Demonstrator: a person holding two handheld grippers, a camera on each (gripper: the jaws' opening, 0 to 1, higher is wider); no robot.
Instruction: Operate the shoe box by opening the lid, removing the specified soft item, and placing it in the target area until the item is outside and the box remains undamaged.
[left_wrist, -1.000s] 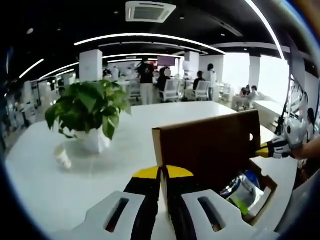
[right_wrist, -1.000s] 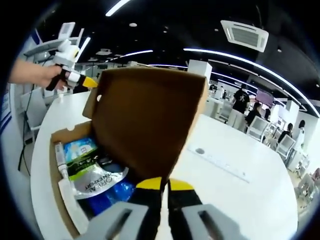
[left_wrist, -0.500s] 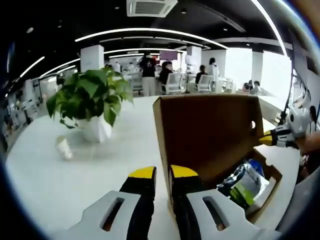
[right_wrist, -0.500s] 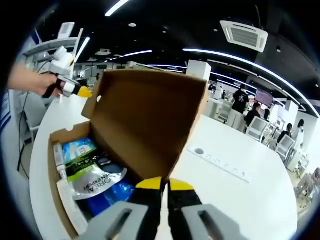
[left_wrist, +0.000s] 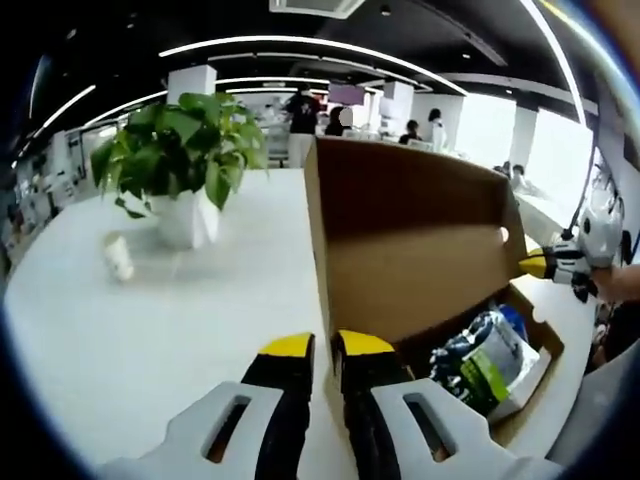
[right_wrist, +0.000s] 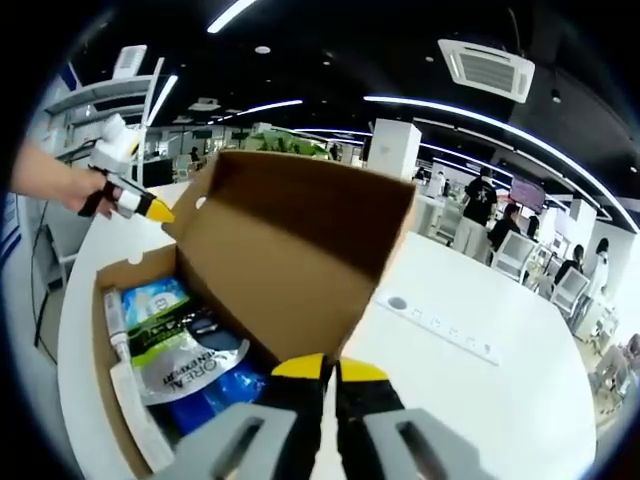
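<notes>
The brown cardboard shoe box stands open on a white table, its lid raised and tilted back. My left gripper is shut on the lid's near edge, and its yellow tip touches the lid's far corner in the right gripper view. My right gripper is shut on the lid's opposite end, and it reaches that corner from the right in the left gripper view. Inside lie a silver printed pouch, a blue-and-green packet and a white tube.
A potted green plant and a small white cup stand on the white table left of the box. A white power strip lies beyond the lid. People and office chairs are far behind.
The lid has swung further back, with both grippers following it. The left gripper has dropped lower in the right gripper view. The box contents have stayed put.
</notes>
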